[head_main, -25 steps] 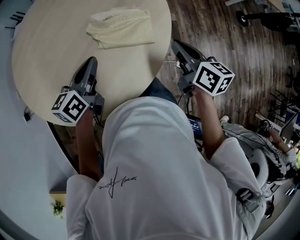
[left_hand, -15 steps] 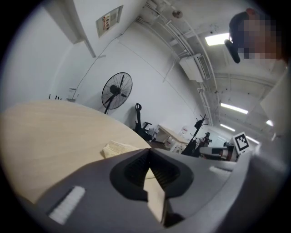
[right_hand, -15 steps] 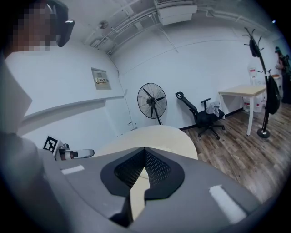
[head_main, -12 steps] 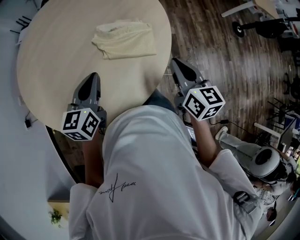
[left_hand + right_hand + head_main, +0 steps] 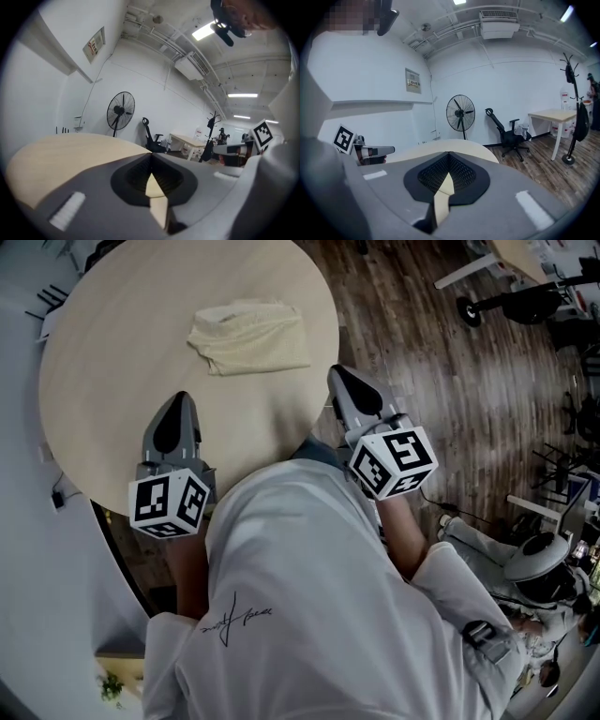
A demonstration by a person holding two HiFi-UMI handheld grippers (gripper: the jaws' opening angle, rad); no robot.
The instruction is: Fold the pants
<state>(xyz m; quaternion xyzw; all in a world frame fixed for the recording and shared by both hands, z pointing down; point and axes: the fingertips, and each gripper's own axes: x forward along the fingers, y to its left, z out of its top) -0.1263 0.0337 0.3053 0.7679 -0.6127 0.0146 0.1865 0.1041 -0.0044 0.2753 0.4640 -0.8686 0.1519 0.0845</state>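
Pants (image 5: 248, 337): pale yellow, lying as a compact folded bundle on the round light-wood bench (image 5: 112, 371), toward 12 o'clock in the head view, flat and touched by neither tool. Left gripper (image 5: 179, 401): over the near part of the bench, nose toward 12 o'clock; the pants lie at about 1 o'clock from it, well apart. Its own view shows the fingers (image 5: 161, 178) drawn together at the tips with nothing between them; they have just been closing. Only the bare bench top and the room show beyond the tips. Right gripper (image 5: 336, 371): at the bench's rim on the 4 o'clock side, nose toward 11 o'clock, partly over the dark wooden floor (image 5: 422, 362); pants at about 10 o'clock from it, apart. Right gripper view: the fingers (image 5: 461, 176) are pressed tip to tip and empty. The marker cube of each tool faces the head camera, just above the person's white shirt (image 5: 309, 606). Background, right gripper view: standing fan (image 5: 460, 112) at 12 o'clock against the white wall, black office chair (image 5: 508, 133) at 2 o'clock beside it.
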